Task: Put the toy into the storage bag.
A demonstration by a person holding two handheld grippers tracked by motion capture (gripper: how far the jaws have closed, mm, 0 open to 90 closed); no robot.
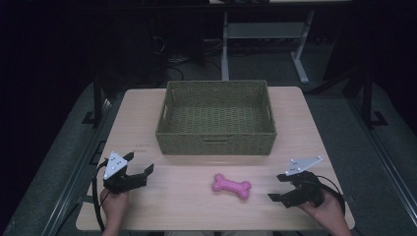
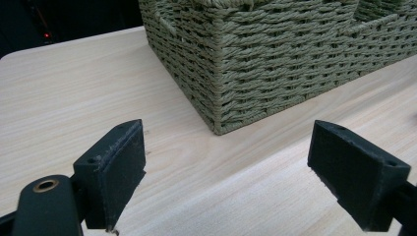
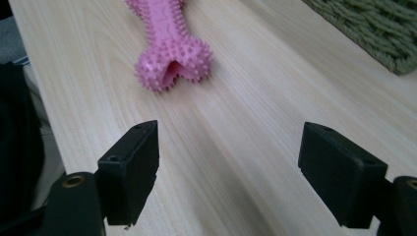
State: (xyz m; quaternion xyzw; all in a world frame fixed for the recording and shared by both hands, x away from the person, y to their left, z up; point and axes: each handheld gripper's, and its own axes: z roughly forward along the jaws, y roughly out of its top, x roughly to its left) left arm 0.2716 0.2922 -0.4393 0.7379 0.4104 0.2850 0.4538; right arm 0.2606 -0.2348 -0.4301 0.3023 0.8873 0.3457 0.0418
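Note:
A pink spiky bone-shaped toy (image 1: 231, 186) lies on the wooden table (image 1: 192, 206) near its front edge, in front of a green woven basket (image 1: 216, 118). My right gripper (image 1: 278, 187) stands open just right of the toy, pointing at it, nothing between its jaws. From the right gripper view the toy (image 3: 169, 44) lies a little ahead of the open gripper (image 3: 228, 169). My left gripper (image 1: 138, 163) is open at the table's front left, aimed toward the basket. Its own view has the basket's near corner (image 2: 219, 93) ahead of the open, empty gripper (image 2: 228, 172).
The basket looks empty inside and fills the table's far middle. Bare tabletop lies between the two grippers around the toy. A desk frame (image 1: 265, 44) and cables stand on the dark floor behind the table.

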